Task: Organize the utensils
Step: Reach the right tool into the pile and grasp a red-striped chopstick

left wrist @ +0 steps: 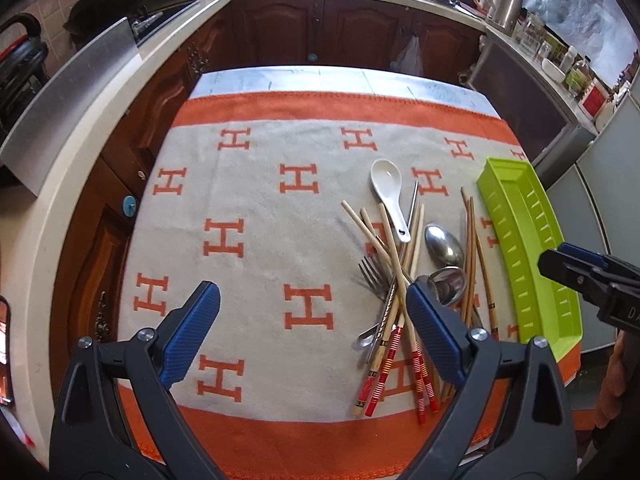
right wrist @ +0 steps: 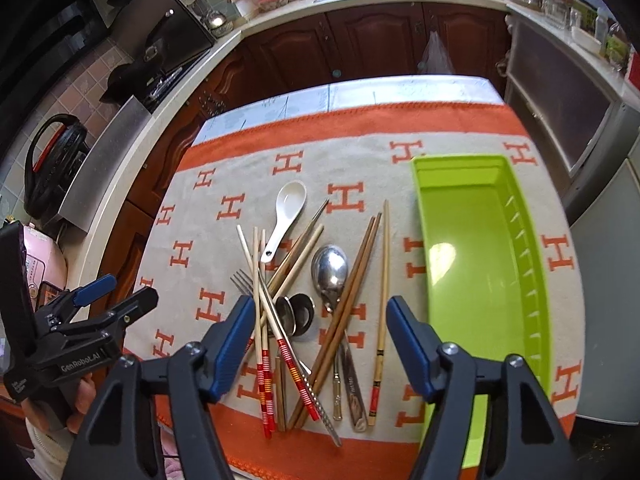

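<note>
Right gripper: hovering with jaws apart over the near end of the utensil pile, pads touching nothing. Left gripper: hanging wide open above bare cloth, its right pad showing just in front of the pile, gripping nothing.

Utensil pile: lying loose and crossed on the cloth, left of the tray. It is comprising a white ceramic spoon at the far side, a large metal spoon, two smaller metal spoons bowl to bowl, a fork partly under the sticks, and bamboo chopsticks, several with red-banded ends.

Green tray: long plastic container sitting at the right of the cloth, holding nothing, its near end reaching past the cloth's edge.

Cloth: beige towel with orange H marks and orange borders, covering a pale table.

Room: dark wooden cabinets and a light countertop wrapping around behind; a kettle standing on the far right counter.
</note>
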`<state>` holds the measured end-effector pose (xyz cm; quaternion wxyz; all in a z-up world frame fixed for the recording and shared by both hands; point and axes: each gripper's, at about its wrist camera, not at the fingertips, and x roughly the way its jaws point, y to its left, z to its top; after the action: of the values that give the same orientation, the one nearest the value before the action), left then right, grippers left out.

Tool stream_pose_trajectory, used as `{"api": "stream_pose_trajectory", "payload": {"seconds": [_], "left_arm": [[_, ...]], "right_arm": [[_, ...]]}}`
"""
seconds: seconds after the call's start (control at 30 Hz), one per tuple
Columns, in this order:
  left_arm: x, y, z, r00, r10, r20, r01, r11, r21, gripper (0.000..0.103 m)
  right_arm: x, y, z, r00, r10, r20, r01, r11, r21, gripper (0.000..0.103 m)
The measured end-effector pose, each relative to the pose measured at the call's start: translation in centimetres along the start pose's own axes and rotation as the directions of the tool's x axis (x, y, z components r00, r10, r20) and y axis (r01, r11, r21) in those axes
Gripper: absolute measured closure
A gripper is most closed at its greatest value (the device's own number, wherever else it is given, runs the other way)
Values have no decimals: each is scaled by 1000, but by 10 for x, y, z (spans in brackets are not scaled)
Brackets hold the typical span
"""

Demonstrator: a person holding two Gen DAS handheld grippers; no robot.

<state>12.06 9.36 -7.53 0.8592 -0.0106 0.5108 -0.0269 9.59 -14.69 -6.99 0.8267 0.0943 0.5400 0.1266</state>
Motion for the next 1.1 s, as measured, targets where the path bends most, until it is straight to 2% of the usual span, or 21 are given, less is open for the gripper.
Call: {"api": "stream_pose_trajectory", "payload": {"seconds": [0.17, 0.23, 0.27, 0.3, 0.43, 0.6, 0.73, 0.97, 1.1], "left_arm": [[26, -16, -16, 998, -67, -13, 68, 996, 60, 13], [34, -26, -24, 994, -111, -19, 112, 989, 92, 23], [38, -32, -27, 991, -131, -33, 134, 986, 103, 32], [43, -37, -31, 987, -153, -48, 157, 981, 111, 37], [49, -51, -45, 976, -206, -67, 213, 969, 124, 39], [53, -51, -60, 973, -212, -94, 221, 971, 96, 53], [53, -36, -69, 971, -214, -110, 219, 975, 34, 54], [53, -15, -77, 969, -221, -114, 219, 975, -32, 54], [55, -7, -77, 967, -227, -114, 222, 974, -54, 54]], "right_arm": [[25, 4, -6, 998, 17, -65, -18, 1000, -17, 52], [33, 4, -12, 996, 16, -88, -19, 999, -27, 58], [36, 4, -15, 995, 18, -97, -22, 999, -31, 62], [39, 4, -19, 994, 24, -108, -28, 999, -40, 67], [46, 13, -35, 991, 23, -131, -40, 992, -123, 76], [60, 29, -57, 986, 23, -167, -63, 969, -240, 88], [74, 34, -63, 982, 24, -186, -73, 963, -260, 89], [85, 38, -62, 985, 2, -171, -52, 957, -285, 92], [85, 40, -61, 987, 13, -159, -59, 956, -287, 98]]}}
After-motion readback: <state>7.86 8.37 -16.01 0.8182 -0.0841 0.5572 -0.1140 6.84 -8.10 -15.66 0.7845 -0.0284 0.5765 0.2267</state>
